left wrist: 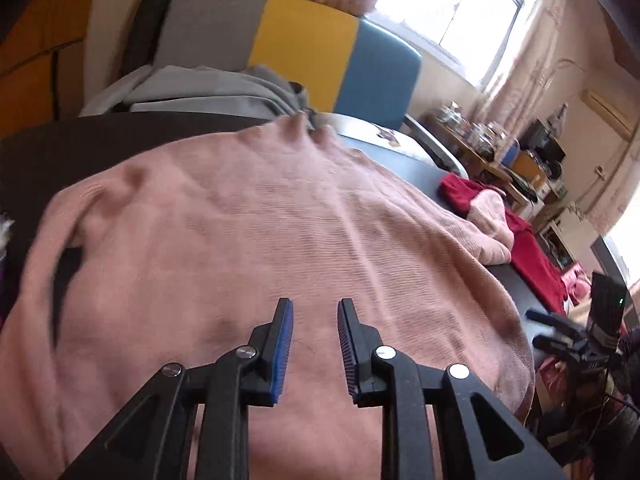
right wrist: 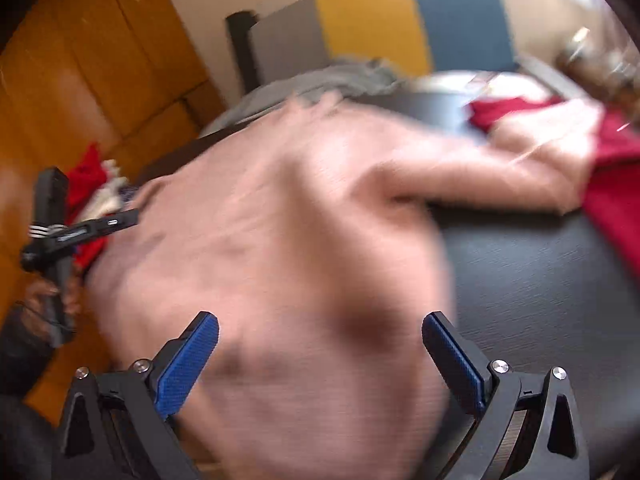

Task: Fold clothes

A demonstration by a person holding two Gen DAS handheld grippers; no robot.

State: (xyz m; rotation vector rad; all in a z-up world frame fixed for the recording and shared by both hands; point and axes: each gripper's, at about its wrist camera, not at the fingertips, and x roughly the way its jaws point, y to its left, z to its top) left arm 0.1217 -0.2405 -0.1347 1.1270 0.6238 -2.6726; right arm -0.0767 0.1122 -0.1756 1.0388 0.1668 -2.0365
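pink sweater [left wrist: 256, 232] spread flat on dark bench [right wrist: 540, 280], one sleeve reaching onto red garment [left wrist: 532, 248] | left gripper [left wrist: 315, 350] over the hem, jaws slightly apart, pinching nothing | right gripper [right wrist: 320, 360] spread wide above the sweater, empty | grey clothes [left wrist: 208, 88] piled beyond, against a chair

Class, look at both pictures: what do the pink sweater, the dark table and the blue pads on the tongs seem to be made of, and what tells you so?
Pink sweater: soft knitted yarn, matte; fine ribbed rows show. Dark table: probably wood or laminate; faint grain streaks, low sheen. Blue pads: likely rubber or textured plastic, with a small grid pattern.
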